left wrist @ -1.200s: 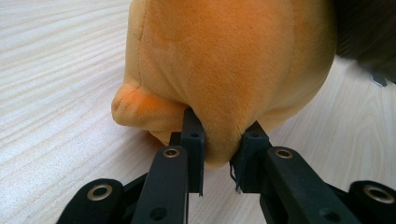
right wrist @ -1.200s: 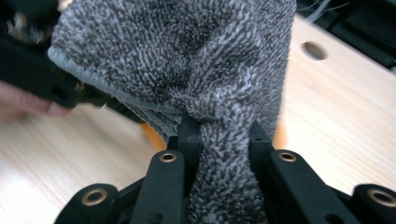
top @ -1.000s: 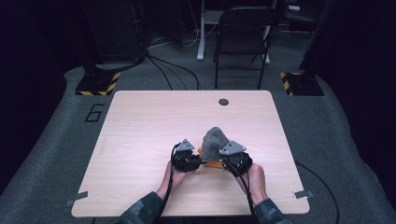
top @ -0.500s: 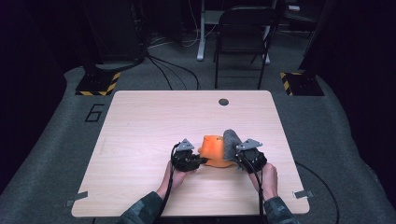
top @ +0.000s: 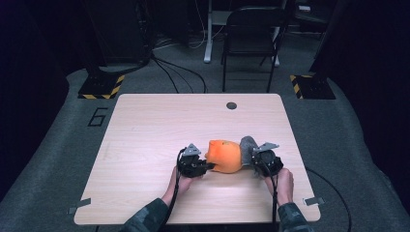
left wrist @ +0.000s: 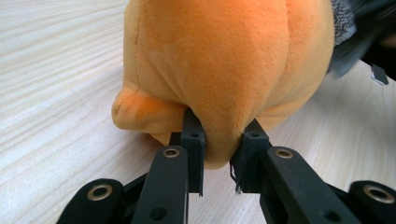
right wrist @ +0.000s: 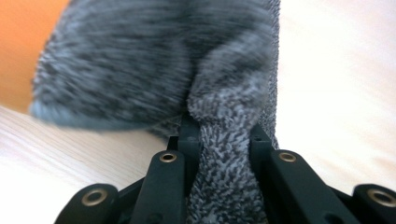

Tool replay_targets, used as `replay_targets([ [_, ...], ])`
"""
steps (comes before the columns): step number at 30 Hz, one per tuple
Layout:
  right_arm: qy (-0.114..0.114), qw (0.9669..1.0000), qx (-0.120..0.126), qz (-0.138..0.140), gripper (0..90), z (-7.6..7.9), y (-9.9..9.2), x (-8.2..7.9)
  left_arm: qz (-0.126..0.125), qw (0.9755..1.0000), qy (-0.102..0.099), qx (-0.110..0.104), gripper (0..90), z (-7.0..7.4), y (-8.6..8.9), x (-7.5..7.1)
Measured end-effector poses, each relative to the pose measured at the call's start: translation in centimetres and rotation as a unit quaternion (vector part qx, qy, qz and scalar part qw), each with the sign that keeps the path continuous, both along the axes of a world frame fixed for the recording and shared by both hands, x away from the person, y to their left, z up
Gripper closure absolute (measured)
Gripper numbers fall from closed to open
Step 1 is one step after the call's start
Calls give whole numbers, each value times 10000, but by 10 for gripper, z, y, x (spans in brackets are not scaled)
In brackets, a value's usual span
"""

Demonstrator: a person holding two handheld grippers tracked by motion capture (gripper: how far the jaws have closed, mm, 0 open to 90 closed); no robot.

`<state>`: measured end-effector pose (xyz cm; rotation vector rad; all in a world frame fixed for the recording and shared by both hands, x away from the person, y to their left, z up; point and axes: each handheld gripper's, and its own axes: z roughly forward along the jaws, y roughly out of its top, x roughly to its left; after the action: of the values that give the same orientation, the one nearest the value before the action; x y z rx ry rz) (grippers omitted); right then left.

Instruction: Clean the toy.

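Observation:
An orange plush toy (top: 225,155) lies on the wooden table (top: 145,125) between my two grippers. My left gripper (top: 209,166) is shut on a fold of the orange plush (left wrist: 224,70) at its near end, with the left gripper's (left wrist: 220,140) jaws pinching the fabric from both sides. A grey knitted cover (top: 247,147) stands bunched against the toy's right side. My right gripper (top: 254,162) is shut on it. In the right gripper view a strip of the grey knit (right wrist: 140,60) runs down between the right gripper's (right wrist: 224,135) jaws, and orange shows at the upper left.
A dark round hole (top: 231,105) sits near the table's far edge. Beyond the table stand a black chair (top: 251,29) and two yellow-and-black striped bases (top: 101,87) on the grey floor. Bare tabletop spreads to the left and far side.
The grey cover, which lay over the orange toy, has been drawn off to the right by my right gripper. The orange plush now lies uncovered. My left gripper kept its place.

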<state>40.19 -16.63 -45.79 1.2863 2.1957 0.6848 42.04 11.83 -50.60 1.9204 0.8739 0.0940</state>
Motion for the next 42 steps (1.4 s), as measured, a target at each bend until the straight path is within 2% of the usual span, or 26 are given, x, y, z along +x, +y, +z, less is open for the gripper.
replay_targets([
  [1,-156,9997,166,-18,748,12,0,-6,29,10000,-3,-2,767,0,0,0],
  [3,-491,9976,451,208,749,33,5,-18,-7,10000,-25,14,766,0,0,0],
  [4,-631,9960,529,358,749,41,11,-22,21,10000,-38,31,766,0,-1,-1],
  [6,-726,9942,469,638,749,44,28,-27,-10,10000,-56,47,766,0,-1,0],
  [8,-540,9951,263,781,750,32,47,-25,-19,9999,-80,86,765,-1,-1,1],
  [9,-486,9956,32,806,752,24,53,-24,-30,9999,-70,105,763,-2,0,1],
  [10,-542,9952,-84,806,754,18,56,-22,-18,9999,-71,85,761,-3,0,2],
  [14,-455,9959,66,778,755,17,53,-19,-23,9999,-96,84,747,-3,-1,0],
  [15,-510,9954,69,813,755,16,52,-19,-42,9999,-93,77,737,-3,-1,0],
  [17,-420,9958,83,808,756,16,51,-19,-103,9998,-134,93,697,-3,0,1],
  [18,-461,9956,101,806,756,15,51,-18,-95,9999,-126,57,660,-3,0,1],
  [23,-397,9958,200,795,756,15,47,-15,-195,9993,-232,197,450,0,3,1],
  [27,-339,9964,306,719,755,14,44,-13,-211,9992,-280,212,352,3,6,-1],
  [28,-361,9960,276,774,755,14,43,-12,-195,9986,-400,279,322,4,8,-1],
  [29,-346,9960,284,776,755,14,42,-12,-184,9986,-410,278,290,5,8,-2],
  [32,-335,9963,297,729,755,14,43,-11,-270,9965,-606,513,255,4,7,-1],
  [35,-283,9963,348,732,755,13,42,-9,-371,9947,-675,687,218,1,4,1],
  [36,-284,9963,348,729,756,13,42,-9,-404,9932,-733,805,212,-1,1,1],
  [40,-289,9964,358,718,755,13,42,-8,-351,9881,-1068,1051,197,-4,-3,0],
  [42,-291,9964,354,713,755,13,42,-8,-313,9845,-1238,1205,198,-5,-4,0],
])
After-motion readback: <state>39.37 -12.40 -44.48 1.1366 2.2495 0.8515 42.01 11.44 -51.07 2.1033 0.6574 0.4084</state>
